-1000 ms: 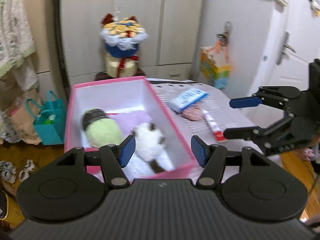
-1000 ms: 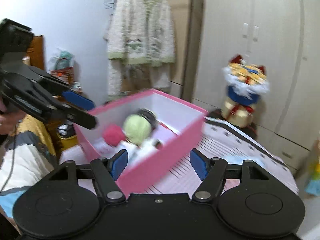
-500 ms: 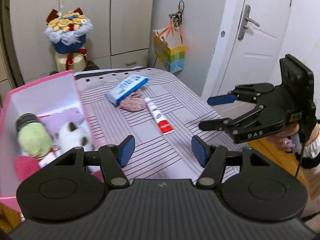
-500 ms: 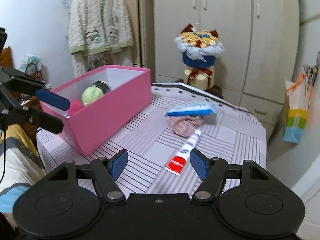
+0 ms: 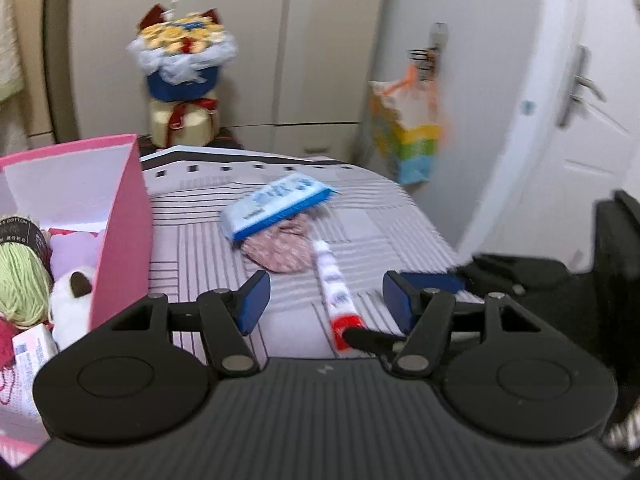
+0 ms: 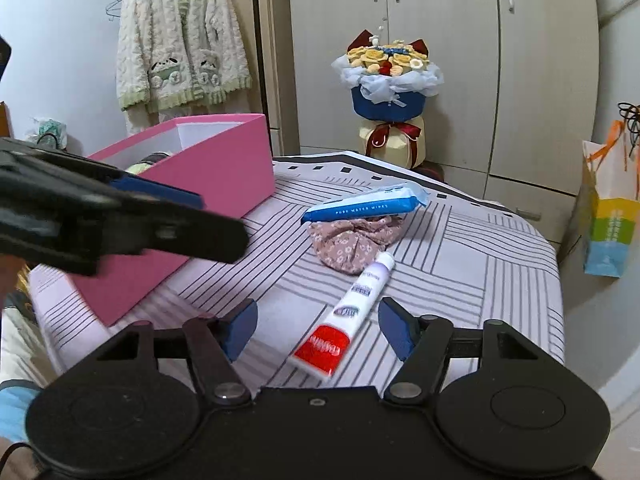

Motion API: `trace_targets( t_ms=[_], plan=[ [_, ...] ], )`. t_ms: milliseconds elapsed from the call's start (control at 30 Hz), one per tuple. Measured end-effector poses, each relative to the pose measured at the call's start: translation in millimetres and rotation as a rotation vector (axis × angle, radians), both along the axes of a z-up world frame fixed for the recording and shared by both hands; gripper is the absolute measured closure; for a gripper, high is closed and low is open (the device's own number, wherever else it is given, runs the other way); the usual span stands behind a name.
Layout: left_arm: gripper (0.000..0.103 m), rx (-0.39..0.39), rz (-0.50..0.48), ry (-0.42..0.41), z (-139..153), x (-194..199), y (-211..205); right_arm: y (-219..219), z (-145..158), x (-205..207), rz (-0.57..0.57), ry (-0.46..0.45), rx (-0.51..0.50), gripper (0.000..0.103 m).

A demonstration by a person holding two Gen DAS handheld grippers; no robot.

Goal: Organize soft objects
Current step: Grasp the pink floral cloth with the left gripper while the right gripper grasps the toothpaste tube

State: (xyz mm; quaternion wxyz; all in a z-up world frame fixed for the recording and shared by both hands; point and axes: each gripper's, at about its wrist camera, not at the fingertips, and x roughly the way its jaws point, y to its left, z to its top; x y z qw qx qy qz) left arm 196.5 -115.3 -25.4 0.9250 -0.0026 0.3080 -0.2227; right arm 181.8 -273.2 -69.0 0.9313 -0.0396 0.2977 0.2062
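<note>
- The right tool [image 6: 318, 330] hangs low over the striped tabletop [image 6: 460, 264], its 2 blue pads spread wide with nothing between them but air; the red-and-white toothpaste tube [image 6: 348, 312] lies on the cloth in the gap, untouched.
- The left tool [image 5: 326, 300] is likewise wide open and holds nothing; it sits just beside the open pink cardboard box [image 5: 120, 224], near the tube's red end.
- The likely next target, the crumpled pink floral fabric piece [image 6: 352, 240], lies mid-tabletop, partly under the blue pack of wet wipes [image 6: 364, 206] and touching the tube's white end.
- Risk: both tools crowd the same spot, so they could knock together if both reach in.
- Risk: closing now would catch the tube, which I judge not soft, and it would end up in the box by mistake.
- Risk: pulling the fabric could drag the wipes pack, since it rests on top.
- Count on the tabletop: 1 tube, 1 wipes pack, 1 fabric piece, 1 box.
- Count in the box, as far as visible: 1 green yarn ball [image 5: 20, 284], 1 white plush toy [image 5: 72, 304], 1 red soft item [image 5: 10, 344], 1 lilac soft piece [image 5: 74, 250]; more may be hidden.
</note>
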Motion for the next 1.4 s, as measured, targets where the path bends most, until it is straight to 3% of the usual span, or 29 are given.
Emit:
trace_targets(
  t_ms=[133,300,367,433,533,733,833,900,967,1067,1167,1233,1300,1400],
  plan=[
    [0.042,0.010,0.056,-0.024,-18,33,-13,4,-13,25,-0.030,-0.006,-0.033,0.039],
    [0.042,-0.005,0.131,0.049,-41,71,-24,6,-27,48,-0.041,-0.001,-0.069,0.044],
    [0.042,0.012,0.168,0.073,-50,86,-29,7,-33,51,-0.052,0.001,-0.100,0.054],
    [0.041,0.008,0.199,0.123,-58,101,-31,4,-36,52,-0.042,0.012,-0.080,0.062],
    [0.041,0.004,0.228,0.159,-67,116,-35,-2,-36,53,-0.044,0.021,-0.045,0.063],
    [0.035,0.048,0.235,0.129,-78,120,-43,-16,-37,57,-0.071,0.085,0.000,0.056],
    [0.031,0.068,0.242,0.106,-82,119,-46,-14,-39,57,-0.053,0.065,-0.021,0.056],
    [0.031,0.077,0.256,0.092,-82,118,-48,-11,-40,53,-0.047,0.049,-0.024,0.067],
    [0.032,0.080,0.262,0.084,-83,117,-50,-9,-40,49,-0.055,0.029,-0.039,0.070],
    [0.039,0.075,0.278,0.071,-83,117,-49,-9,-39,44,-0.078,0.009,-0.047,0.081],
    [0.050,0.077,0.284,0.055,-84,118,-48,-15,-37,39,-0.099,0.015,-0.014,0.082],
    [0.072,0.067,0.264,0.055,-83,117,-47,-17,-37,35,-0.111,0.005,-0.010,0.082],
    [0.086,0.059,0.246,0.060,-83,115,-47,-18,-36,31,-0.124,-0.008,0.000,0.082],
    [0.091,0.069,0.245,0.038,-81,107,-46,-21,-33,25,-0.135,-0.020,0.032,0.082]
  ],
)
